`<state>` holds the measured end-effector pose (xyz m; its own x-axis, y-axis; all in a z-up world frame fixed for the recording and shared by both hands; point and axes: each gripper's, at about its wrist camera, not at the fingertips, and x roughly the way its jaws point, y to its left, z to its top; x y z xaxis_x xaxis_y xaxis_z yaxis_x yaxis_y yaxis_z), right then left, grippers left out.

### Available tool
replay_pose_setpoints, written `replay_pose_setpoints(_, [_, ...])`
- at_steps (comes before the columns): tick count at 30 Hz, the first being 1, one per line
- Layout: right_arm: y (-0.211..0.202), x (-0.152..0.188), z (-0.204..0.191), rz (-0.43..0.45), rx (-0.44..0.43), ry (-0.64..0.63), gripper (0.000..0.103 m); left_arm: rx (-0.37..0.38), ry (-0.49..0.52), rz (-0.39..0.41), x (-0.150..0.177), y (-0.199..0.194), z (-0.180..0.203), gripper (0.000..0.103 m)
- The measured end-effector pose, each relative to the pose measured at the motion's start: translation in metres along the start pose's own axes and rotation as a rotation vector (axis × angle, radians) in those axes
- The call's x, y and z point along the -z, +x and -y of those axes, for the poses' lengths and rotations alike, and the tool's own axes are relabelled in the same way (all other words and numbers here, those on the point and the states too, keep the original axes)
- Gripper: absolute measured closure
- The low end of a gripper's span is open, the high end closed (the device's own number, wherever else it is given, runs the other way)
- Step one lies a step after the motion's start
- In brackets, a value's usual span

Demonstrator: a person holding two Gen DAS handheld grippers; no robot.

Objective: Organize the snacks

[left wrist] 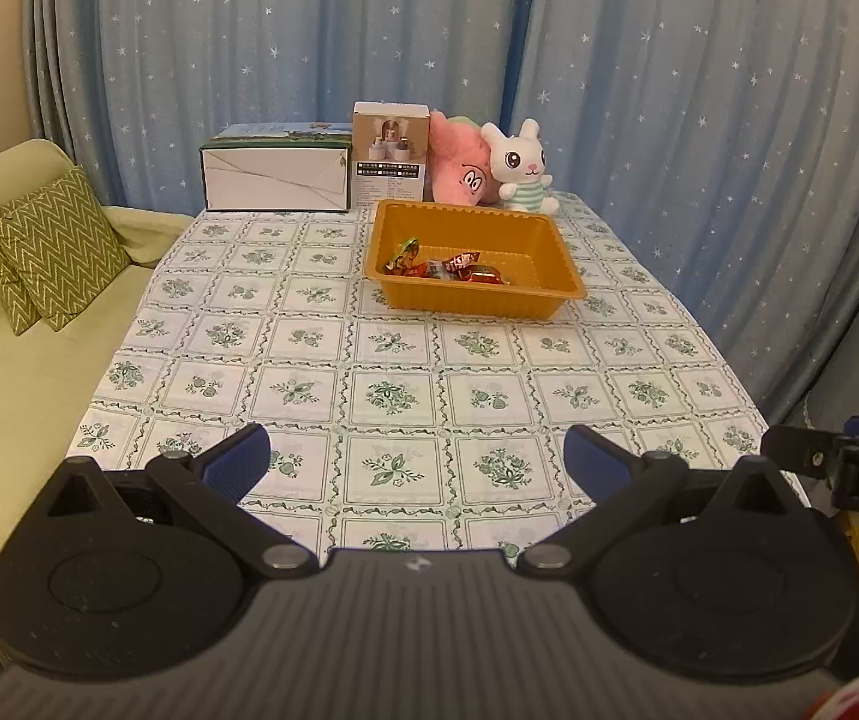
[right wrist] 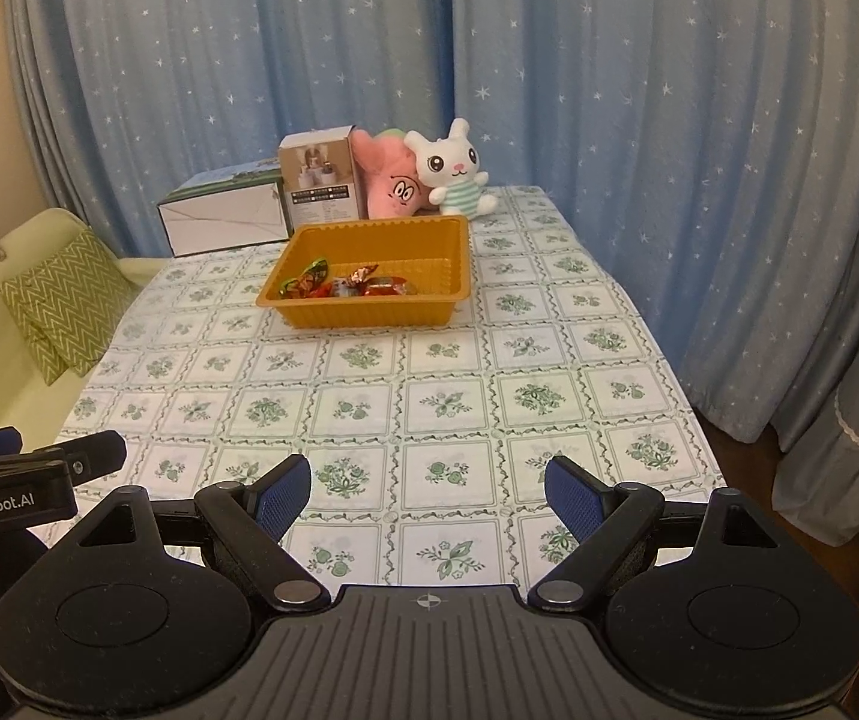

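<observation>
- Seemingly near done, from the left wrist: left tongs [left wrist: 416, 461] apart, nothing between, well short of the orange tray [left wrist: 555, 294] holding the wrapped snacks [left wrist: 447, 267] mid-tabletop [left wrist: 321, 360].
- From the right wrist: right tongs [right wrist: 428, 495] likewise spread and bare; no loose snack visible on the cloth, so next probably a check for stragglers.

Table [left wrist: 417, 396]: tray [left wrist: 471, 300], boxes, plushies.

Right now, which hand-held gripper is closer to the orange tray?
Neither clearly. The left hand-held gripper and the right hand-held gripper hang open side by side at the table's near edge, both well short of the orange tray.
</observation>
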<state>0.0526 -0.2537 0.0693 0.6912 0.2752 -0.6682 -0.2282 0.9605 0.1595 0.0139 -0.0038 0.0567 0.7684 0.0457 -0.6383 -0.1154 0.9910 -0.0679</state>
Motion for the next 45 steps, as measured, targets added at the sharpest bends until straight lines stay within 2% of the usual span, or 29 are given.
replay_pose_setpoints(45, [0.0070, 0.0002, -0.0063, -0.003, -0.012, -0.011, 0.018, 0.014, 0.008, -0.009, 0.0038, 0.0008, 0.0024, 0.000])
